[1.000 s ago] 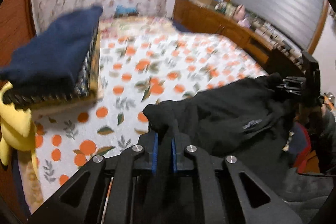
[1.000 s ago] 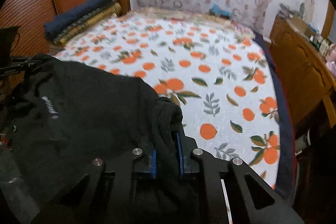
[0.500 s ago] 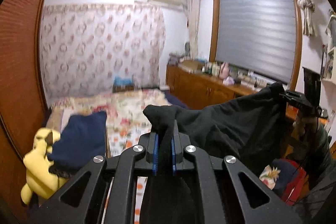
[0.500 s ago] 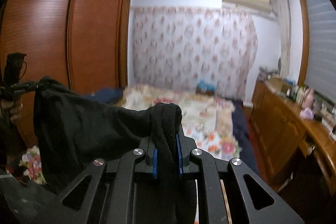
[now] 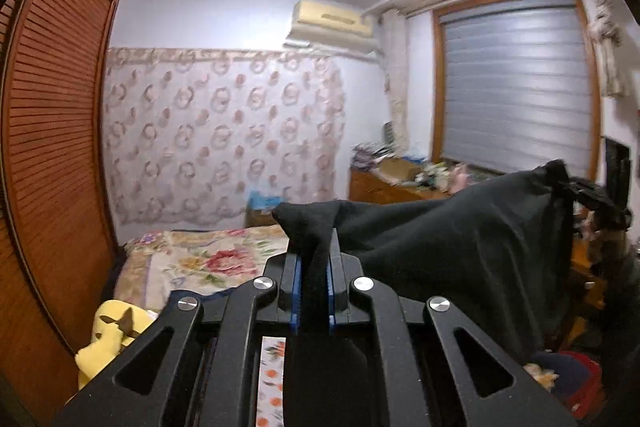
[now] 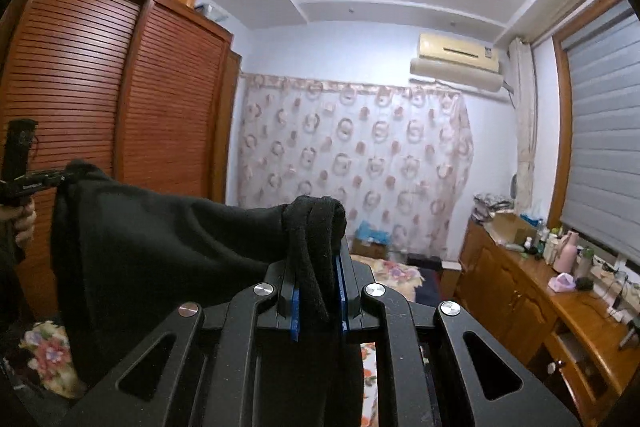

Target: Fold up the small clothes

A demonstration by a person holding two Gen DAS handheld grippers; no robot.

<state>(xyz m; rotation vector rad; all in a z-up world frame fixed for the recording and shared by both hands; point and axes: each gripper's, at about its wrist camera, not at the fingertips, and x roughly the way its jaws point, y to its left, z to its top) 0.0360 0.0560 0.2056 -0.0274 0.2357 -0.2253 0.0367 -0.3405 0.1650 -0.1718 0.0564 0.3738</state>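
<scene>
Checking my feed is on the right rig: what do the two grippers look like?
Both match: the left gripper and right gripper are matte black linkage frames with triangular cut-outs, round silver pivot bolts and blue finger pads. In the right wrist view, the left one shows a black upright handle. No cables or sleeves are discernible.

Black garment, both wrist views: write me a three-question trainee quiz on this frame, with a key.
1. True or false: the black garment lies flat on the bed.
2. Which grips the garment? A) left gripper only B) right gripper only C) both
3. Fill in: between the two grippers the cloth hangs ____ the bed.

Key:
1. False. It is held up in the air.
2. C. Each gripper's jaws are shut on a bunched corner of cloth.
3. Above. The cloth is stretched from one gripper to the other.
</scene>
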